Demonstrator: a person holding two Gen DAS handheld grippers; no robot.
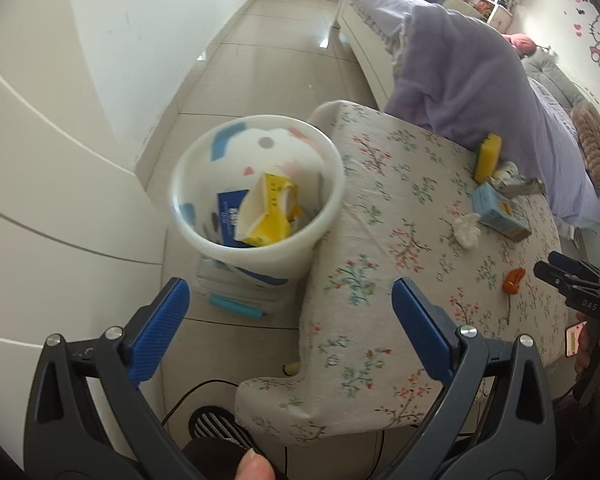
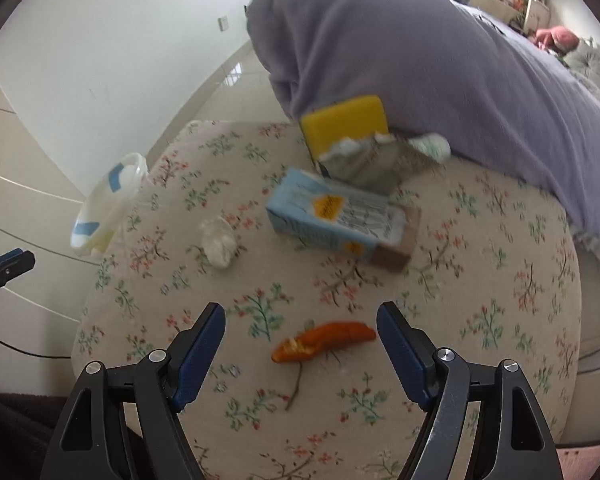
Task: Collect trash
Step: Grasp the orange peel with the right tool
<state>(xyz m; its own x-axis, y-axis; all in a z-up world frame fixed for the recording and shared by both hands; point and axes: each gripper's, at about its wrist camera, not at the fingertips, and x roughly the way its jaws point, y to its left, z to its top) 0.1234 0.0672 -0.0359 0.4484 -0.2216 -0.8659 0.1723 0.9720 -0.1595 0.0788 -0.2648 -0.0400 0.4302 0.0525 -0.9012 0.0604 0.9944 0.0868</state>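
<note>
counter: covered in a beige floral cloth, standing against the bed
orange peel: near the front edge
white crumpled tissue: towards the left
light-blue carton: lying on its side, mid-counter
yellow sponge: upright at the back, against the purple blanket
torn grey wrapper: just before the sponge
floor: pale tiles; white bin stands on it beside the counter

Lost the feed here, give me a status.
Both claws open, empty. Right claw over orange peel on table. Left claw near bin. Nothing in the way.
</note>
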